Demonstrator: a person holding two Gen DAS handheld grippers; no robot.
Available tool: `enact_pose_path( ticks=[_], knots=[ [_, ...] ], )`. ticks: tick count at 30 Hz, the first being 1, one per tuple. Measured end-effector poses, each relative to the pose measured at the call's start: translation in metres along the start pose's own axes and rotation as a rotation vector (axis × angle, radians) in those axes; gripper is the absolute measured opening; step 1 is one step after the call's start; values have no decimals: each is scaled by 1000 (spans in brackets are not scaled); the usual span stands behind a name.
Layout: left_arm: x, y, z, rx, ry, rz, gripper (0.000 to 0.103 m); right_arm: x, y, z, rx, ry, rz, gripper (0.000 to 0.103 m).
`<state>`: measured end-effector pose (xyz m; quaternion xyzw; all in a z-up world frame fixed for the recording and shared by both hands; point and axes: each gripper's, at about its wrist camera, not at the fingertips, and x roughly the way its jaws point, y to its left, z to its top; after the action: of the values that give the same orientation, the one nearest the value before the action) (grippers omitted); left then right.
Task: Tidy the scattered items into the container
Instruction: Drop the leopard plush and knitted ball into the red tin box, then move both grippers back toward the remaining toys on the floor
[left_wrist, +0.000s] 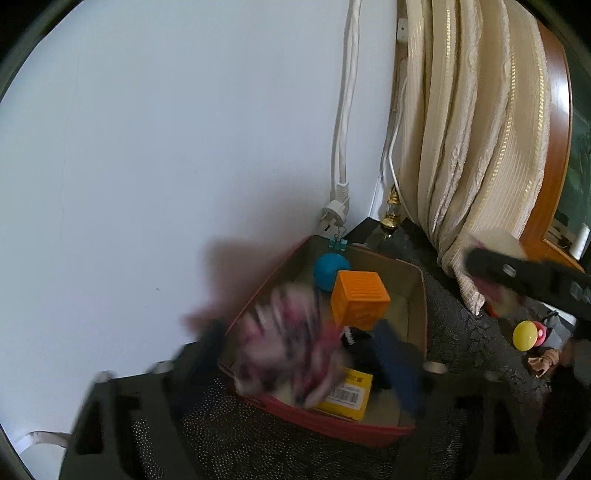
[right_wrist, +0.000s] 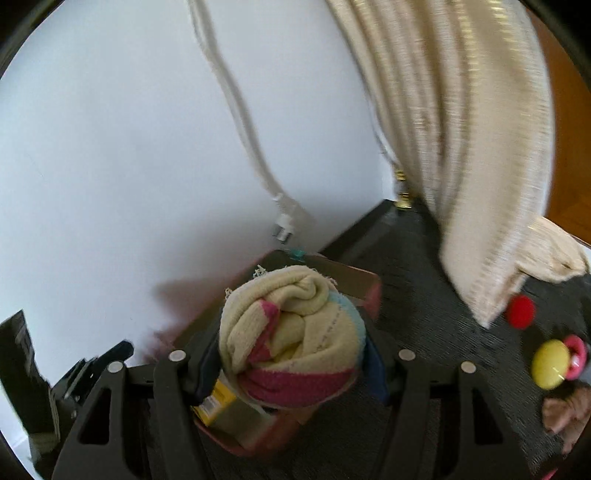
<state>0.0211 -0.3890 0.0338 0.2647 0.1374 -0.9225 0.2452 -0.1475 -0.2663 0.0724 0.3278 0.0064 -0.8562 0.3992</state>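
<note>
A red-sided cardboard box (left_wrist: 415, 295) stands on the dark table by the wall. It holds a blue ball (left_wrist: 330, 271), an orange cube (left_wrist: 357, 302) and a yellow packet (left_wrist: 347, 397). My left gripper (left_wrist: 314, 354) is over the box's near end; a blurred pink-and-white cloth (left_wrist: 284, 339) is between its fingers, and the blur hides whether they grip it. My right gripper (right_wrist: 290, 354) is shut on a rolled cream-and-pink cloth (right_wrist: 291, 336), held above the box (right_wrist: 369, 291). The right gripper also shows at the right of the left wrist view (left_wrist: 517, 275).
A yellow-and-pink toy (left_wrist: 528, 334) lies on the table right of the box, with a red round piece (right_wrist: 521, 312) and a brown figure (right_wrist: 565, 410) near it. A cream curtain (left_wrist: 465, 147) hangs at the back right. A white plug (left_wrist: 334, 218) dangles on the wall.
</note>
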Motion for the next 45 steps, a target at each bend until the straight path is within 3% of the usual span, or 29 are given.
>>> enact_pose_path(
  ticks=[2, 8, 19, 29, 34, 45],
  knots=[
    [-1, 3, -1, -5, -3, 7, 91, 10, 2, 1, -8, 9, 7, 76],
    [-1, 11, -3, -36, -1, 32, 91, 20, -10, -2, 13, 28, -7, 76],
    [-7, -25, -3, -3, -12, -13, 91, -21, -62, -19, 143, 16, -39, 76],
    [-20, -82, -9, 58, -21, -92, 91, -79, -98, -44, 173, -18, -102, 76],
    [-20, -118, -17, 88, -2, -138, 91, -110, -136, -63, 220, -30, -171, 76],
    [-18, -235, -48, 210, 64, -290, 91, -178, -244, -115, 398, -47, -349, 76]
  ],
)
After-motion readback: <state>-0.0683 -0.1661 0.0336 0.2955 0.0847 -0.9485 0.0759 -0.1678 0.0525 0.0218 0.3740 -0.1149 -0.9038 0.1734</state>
